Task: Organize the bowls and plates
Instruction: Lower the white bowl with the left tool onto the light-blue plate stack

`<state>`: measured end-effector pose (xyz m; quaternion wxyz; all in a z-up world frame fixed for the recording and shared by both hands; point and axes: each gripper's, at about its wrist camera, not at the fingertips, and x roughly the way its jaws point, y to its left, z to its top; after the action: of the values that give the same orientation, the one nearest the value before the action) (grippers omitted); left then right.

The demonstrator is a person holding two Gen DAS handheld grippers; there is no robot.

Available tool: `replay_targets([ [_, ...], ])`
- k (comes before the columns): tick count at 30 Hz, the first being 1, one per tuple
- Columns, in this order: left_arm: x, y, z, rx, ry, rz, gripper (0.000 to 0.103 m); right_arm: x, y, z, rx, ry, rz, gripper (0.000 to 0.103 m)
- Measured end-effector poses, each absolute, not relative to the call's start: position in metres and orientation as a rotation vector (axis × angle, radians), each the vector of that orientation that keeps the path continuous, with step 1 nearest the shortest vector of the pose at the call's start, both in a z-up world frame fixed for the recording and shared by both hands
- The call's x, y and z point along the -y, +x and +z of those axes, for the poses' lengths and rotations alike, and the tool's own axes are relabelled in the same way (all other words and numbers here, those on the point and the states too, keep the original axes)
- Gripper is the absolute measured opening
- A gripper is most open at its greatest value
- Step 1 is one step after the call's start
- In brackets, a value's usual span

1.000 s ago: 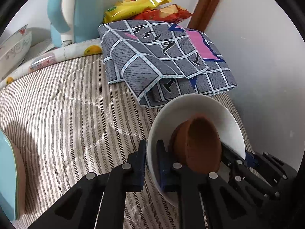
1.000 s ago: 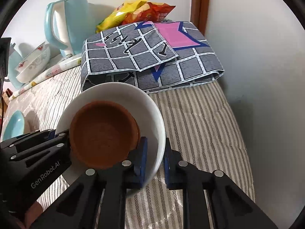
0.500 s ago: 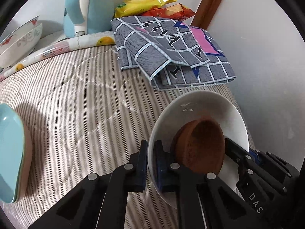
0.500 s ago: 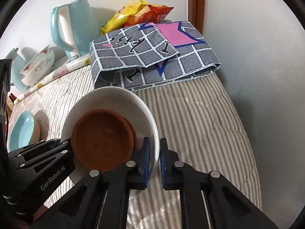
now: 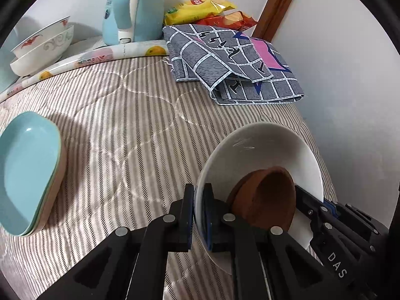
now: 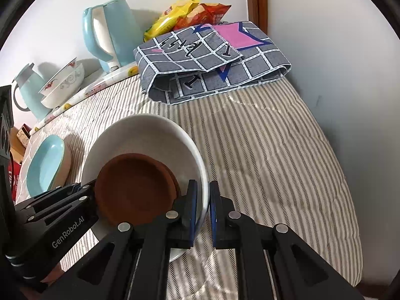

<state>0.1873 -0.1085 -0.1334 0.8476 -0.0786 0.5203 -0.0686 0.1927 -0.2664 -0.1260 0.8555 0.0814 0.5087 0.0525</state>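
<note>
Both grippers carried the white bowl (image 5: 262,150) away from the folded cloth (image 5: 232,65).

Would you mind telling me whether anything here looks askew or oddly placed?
Yes: the brown bowl has slid against the low side of the tilted white bowl, which both hand-held grippers clamp by its rim. The blue dishes lean askew on the striped cover.

A bed with a striped quilt (image 5: 130,130) carries the things; on it lie a folded grey checked cloth (image 5: 232,65) near the wall and stacked light-blue dishes (image 5: 27,165) at the left edge.
</note>
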Motion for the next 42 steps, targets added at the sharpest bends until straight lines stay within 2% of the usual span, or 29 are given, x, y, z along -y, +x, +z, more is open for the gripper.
replay_targets([
  [21, 0.044, 0.166, -0.093, -1.029, -0.206, -0.110, 0.008, 0.210, 0.178, -0.083, -1.018, 0.165, 0.172, 0.008],
  [42, -0.056, 0.168, -0.070, -0.978, -0.262, -0.034, 0.008, 0.119, 0.195, -0.054, -0.987, 0.127, 0.265, 0.008],
])
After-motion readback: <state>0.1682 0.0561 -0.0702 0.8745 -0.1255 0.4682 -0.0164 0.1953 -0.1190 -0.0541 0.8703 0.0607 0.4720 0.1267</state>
